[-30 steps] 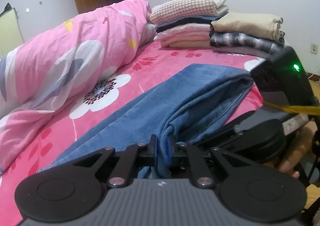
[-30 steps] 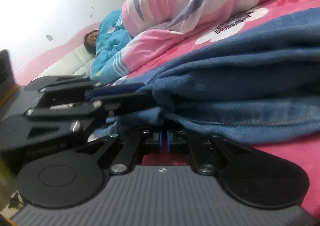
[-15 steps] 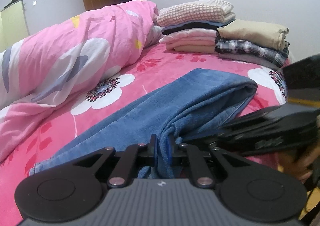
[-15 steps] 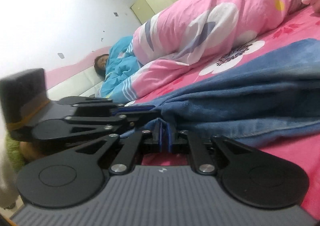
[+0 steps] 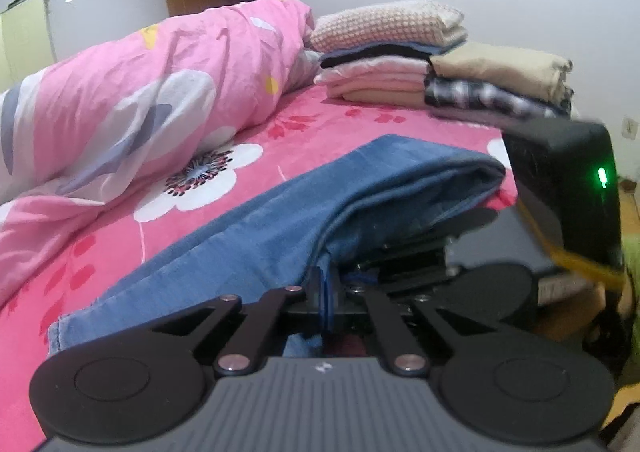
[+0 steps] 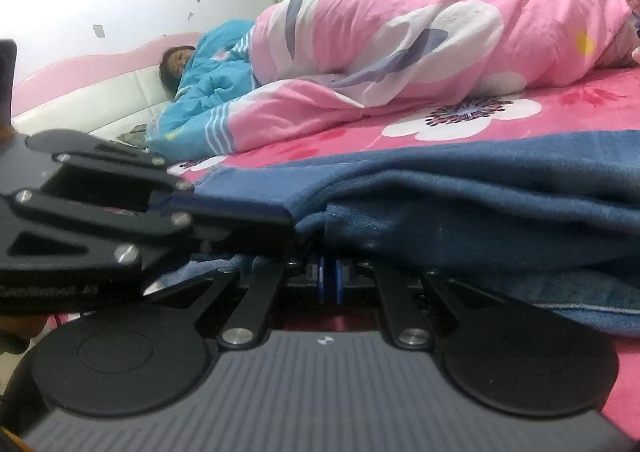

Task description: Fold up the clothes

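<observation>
Your left gripper (image 5: pixel 326 292) and right gripper (image 6: pixel 329 276) both pinch the near edge of the jeans (image 5: pixel 280 220), lying lengthwise left to right on the bed (image 5: pixel 320 124)

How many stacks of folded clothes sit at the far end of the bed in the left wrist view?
2. A taller stack beside the pink quilt, and a shorter stack right of it, touching. Anything behind them is hidden.
</observation>
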Demonstrator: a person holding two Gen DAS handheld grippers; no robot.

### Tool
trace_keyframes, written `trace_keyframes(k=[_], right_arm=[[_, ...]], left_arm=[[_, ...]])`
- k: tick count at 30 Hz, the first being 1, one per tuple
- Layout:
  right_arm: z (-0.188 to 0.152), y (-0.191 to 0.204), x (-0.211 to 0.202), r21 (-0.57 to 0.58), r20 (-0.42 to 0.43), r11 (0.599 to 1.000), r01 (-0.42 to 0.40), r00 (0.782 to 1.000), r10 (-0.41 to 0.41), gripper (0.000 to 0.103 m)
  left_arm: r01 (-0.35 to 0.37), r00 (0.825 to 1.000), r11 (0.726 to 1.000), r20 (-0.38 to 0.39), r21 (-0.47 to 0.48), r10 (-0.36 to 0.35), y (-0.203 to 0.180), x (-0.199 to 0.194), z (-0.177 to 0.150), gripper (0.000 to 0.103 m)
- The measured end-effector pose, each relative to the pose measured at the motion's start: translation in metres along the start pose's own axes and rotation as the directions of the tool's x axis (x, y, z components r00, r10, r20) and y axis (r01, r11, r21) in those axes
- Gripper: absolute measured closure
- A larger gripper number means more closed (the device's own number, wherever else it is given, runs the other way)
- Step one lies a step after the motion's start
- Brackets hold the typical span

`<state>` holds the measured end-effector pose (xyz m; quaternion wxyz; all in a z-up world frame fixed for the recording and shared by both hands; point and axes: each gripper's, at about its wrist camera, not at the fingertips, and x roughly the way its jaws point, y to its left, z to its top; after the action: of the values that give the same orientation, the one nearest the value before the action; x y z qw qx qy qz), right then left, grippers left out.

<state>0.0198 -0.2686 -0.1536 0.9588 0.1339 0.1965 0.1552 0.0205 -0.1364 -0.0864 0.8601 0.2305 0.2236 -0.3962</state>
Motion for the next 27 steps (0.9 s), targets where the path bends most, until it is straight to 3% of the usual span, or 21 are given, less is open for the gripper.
trace_keyframes(k=[8,10,11,16,20,22,23,25,27], right_arm=[[0.002,-0.034,-0.060,0.152,0.014,0.988,-0.035,0.999,0.033,0.096],[0.001,-0.043,-0.078,0.191,0.014,0.981,-0.027,1.000,0.024,0.092],[0.001,-0.047,-0.087,0.209,0.017,0.978,-0.016,1.000,0.012,0.089],[0.006,-0.072,-0.117,0.340,0.038,0.940,0.011,0.999,-0.025,0.078],[0.005,-0.090,-0.122,0.489,0.009,0.872,-0.028,1.000,0.027,0.070],[0.002,-0.099,-0.120,0.579,0.010,0.814,-0.052,0.998,0.058,0.058],[0.000,-0.104,-0.119,0.621,0.019,0.781,-0.063,0.998,0.065,0.057],[-0.005,-0.116,-0.120,0.700,0.044,0.709,-0.083,0.996,0.073,0.055],[-0.010,-0.127,-0.115,0.765,0.052,0.638,-0.085,0.996,0.071,0.053]], left_arm=[[-0.107,0.994,0.990,0.045,0.090,0.104,-0.012,-0.015,-0.004,0.088],[-0.136,0.990,0.981,0.057,0.138,0.129,-0.017,-0.014,-0.003,0.074],[-0.149,0.988,0.976,0.064,0.161,0.141,-0.020,-0.013,-0.002,0.062],[-0.161,0.985,0.966,0.091,0.201,0.145,-0.030,-0.013,0.002,0.055],[-0.174,0.982,0.961,0.104,0.214,0.155,-0.033,-0.012,0.003,0.050],[-0.185,0.982,0.953,0.089,0.238,0.169,-0.034,-0.003,0.003,0.050],[-0.191,0.981,0.949,0.082,0.251,0.175,-0.035,0.001,0.002,0.050],[-0.203,0.979,0.935,0.059,0.290,0.194,-0.038,0.014,0.000,0.056],[-0.232,0.972,0.908,0.042,0.349,0.232,-0.042,0.028,-0.006,0.071]])
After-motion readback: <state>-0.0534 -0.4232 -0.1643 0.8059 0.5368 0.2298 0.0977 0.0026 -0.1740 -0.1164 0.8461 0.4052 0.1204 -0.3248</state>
